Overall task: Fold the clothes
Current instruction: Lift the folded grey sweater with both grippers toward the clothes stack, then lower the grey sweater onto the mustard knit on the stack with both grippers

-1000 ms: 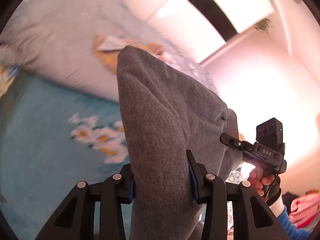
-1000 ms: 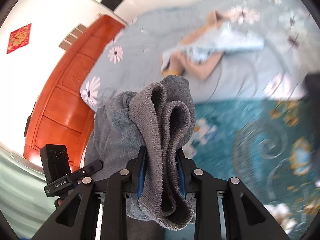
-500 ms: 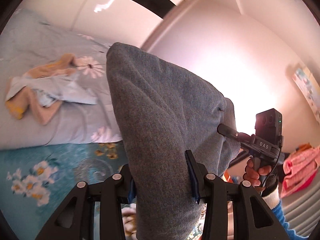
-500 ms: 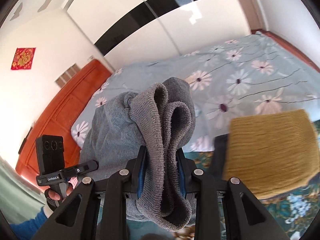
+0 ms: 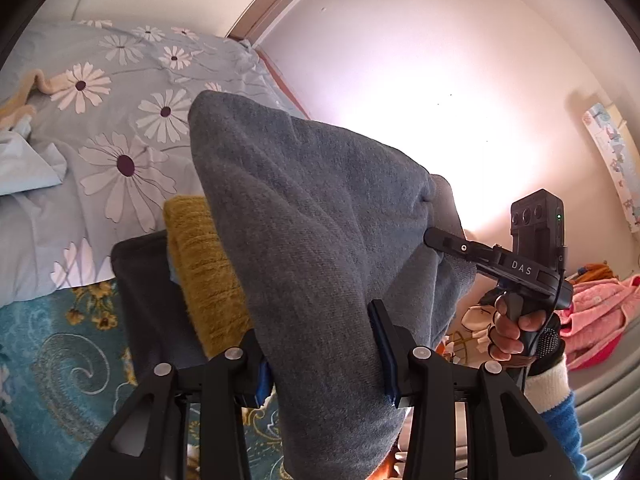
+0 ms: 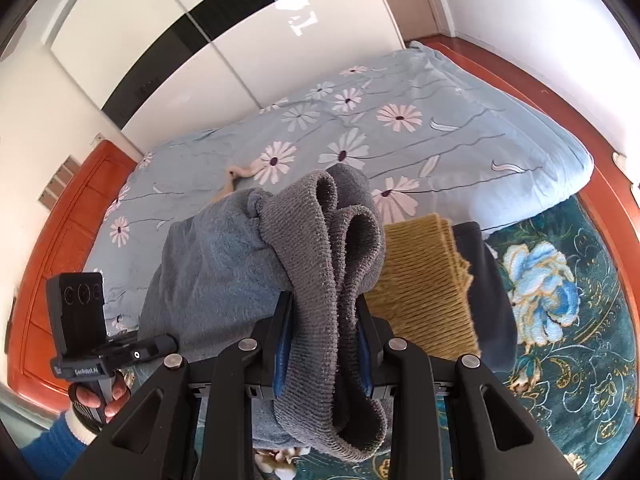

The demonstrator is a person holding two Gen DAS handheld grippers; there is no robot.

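Grey garment [image 5: 320,248] held aloft, both ends pinched.
Left gripper [image 5: 324,356] and right gripper [image 6: 322,340] each clamp bunched cloth above the yellow folded stack [image 6: 424,276]. Advice: keep tension even, lower squarely.
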